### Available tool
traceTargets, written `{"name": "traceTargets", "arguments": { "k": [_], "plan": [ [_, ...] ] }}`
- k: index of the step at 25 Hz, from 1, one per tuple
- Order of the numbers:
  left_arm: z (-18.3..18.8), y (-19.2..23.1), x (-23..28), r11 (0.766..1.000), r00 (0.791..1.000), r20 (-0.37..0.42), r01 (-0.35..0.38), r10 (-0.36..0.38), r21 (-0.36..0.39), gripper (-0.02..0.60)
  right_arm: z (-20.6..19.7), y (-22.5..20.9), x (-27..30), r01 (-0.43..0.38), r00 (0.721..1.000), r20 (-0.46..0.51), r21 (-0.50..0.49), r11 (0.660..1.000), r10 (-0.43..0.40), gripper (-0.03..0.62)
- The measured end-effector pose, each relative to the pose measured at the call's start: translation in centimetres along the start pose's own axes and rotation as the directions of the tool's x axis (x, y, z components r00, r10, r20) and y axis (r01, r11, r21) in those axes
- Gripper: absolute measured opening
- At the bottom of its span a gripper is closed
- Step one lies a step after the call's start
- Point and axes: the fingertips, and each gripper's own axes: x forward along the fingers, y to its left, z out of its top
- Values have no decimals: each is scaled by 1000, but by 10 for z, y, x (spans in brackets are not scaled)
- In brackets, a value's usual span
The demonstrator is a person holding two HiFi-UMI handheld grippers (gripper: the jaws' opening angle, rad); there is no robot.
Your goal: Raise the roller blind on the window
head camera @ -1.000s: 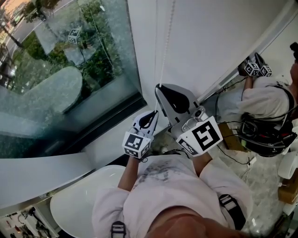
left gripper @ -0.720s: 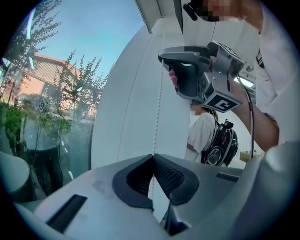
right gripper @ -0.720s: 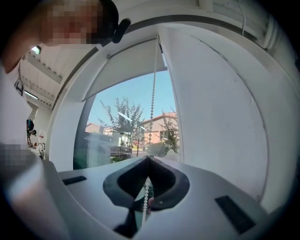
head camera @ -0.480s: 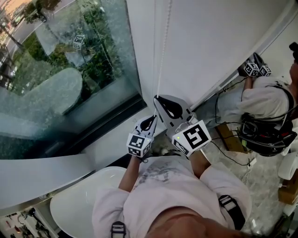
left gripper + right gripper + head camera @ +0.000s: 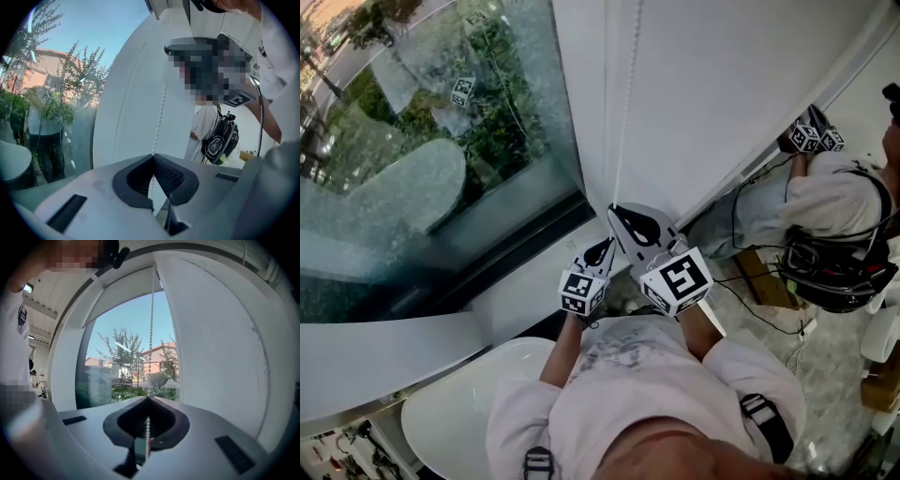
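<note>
1. Both forearms reach fwd from the chest, close together. The right gripper [image 5: 613, 207] sits just above and beside the left gripper [image 5: 607, 242], and both point at the white wall [image 5: 722, 84] by the window's [image 5: 441, 141] right edge.
2. R gripper: jaws are together, clamped on the bead chain [image 5: 624, 103]. Beads show inside the hollow betw. the pads, and the chain runs straight up from the tips to the window's top right corner.
3. L gripper: jaw tips meet on the same chain, lower down. The chain rises from the tips along the wall, and a pale strand shows in the hollow behind them.
4. Roller blind [image 5: 117, 296]: sits at the window's top edge and covers only the upper strip. The glass below it is bare, with trees and a building outside.
5. Marker cubes on both grippers face the head cam.
6. A second person [image 5: 830, 202] stands at the head view's right edge, holding up two more grippers [image 5: 814, 137].
7. Black backpack [image 5: 825, 272] is on that person; contents hidden.
</note>
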Motion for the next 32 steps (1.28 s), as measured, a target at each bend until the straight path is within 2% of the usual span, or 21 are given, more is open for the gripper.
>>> {"name": "traceTargets", "arguments": {
  "k": [5,18,32],
  "plan": [
    [-14,3,4,1000,1000,-23,-1,1,-15,9,-16,0,2,3,999,-32,9,1000,-3,61],
    [-19,-8,-3,1000,999,-33,16,-16,-13,9,-19,8,-11,33,998,-50,-7,999,-33,61],
    [-5,-10,-10,1000,1000,-9,5,-5,6,11,-19,9,-14,63,996,-60,-129,990,-71,64]
  ]
}}
